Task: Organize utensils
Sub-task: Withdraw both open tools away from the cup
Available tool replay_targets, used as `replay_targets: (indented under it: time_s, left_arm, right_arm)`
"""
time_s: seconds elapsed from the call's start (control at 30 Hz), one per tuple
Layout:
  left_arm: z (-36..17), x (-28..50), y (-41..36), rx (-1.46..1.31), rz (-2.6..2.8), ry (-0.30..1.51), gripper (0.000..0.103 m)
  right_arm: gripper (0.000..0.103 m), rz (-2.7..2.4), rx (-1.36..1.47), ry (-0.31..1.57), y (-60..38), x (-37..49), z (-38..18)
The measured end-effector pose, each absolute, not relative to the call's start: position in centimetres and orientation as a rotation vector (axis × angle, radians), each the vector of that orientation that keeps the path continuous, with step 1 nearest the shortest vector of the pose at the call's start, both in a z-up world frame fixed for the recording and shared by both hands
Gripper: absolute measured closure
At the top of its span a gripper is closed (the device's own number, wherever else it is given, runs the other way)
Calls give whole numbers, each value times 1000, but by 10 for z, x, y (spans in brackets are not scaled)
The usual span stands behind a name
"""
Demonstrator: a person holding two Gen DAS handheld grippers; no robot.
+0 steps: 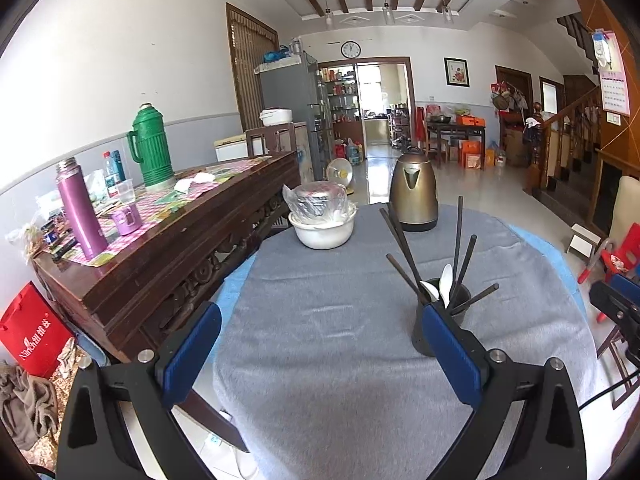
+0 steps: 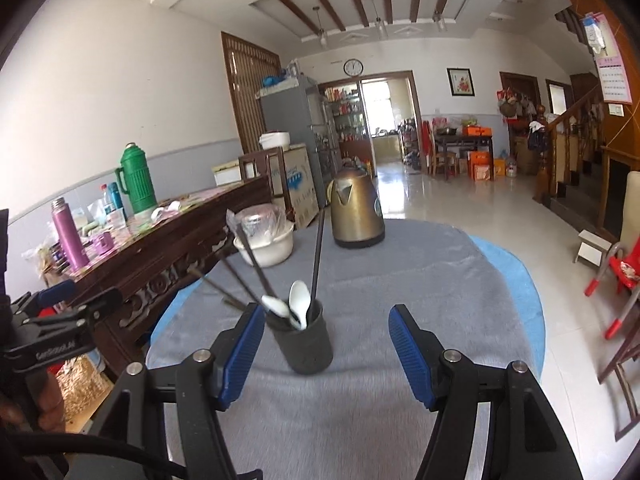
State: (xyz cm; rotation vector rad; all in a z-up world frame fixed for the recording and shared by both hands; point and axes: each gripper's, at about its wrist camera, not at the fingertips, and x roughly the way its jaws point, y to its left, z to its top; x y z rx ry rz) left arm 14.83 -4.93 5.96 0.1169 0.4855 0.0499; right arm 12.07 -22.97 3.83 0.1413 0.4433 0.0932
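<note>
Apparently the sorting is close to done: a dark utensil holder stands upright on the grey-covered surface, already carrying several black chopsticks fanned outward and two white spoons with bowls up. No loose utensil shows on the cloth in either view. A brass-coloured kettle and a white basin with a plastic-wrapped pot sit farther back, well apart from the holder.

If anything remains, it is probably tidying the leaning chopsticks, so a good approach would come from above, gather the splayed sticks gently toward upright, and avoid knocking the light holder sideways.

The right gripper hovers near the holder with its jaws wide apart; the holder sits between them toward the left blue pad, whether touching I cannot tell. The left gripper also has its jaws wide apart and empty, the holder just beyond its right pad
</note>
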Motion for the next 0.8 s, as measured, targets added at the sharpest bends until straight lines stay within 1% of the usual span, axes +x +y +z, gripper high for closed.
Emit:
replay_targets:
  time_s: [0.47, 0.8]
  left_arm:
    - [78, 101, -37, 174, 92, 453, 3]
    - [80, 85, -27, 192, 120, 465, 3]
  right_arm:
    - [35, 111, 32, 446, -201, 58, 66]
    - [35, 86, 57, 461, -210, 36, 69]
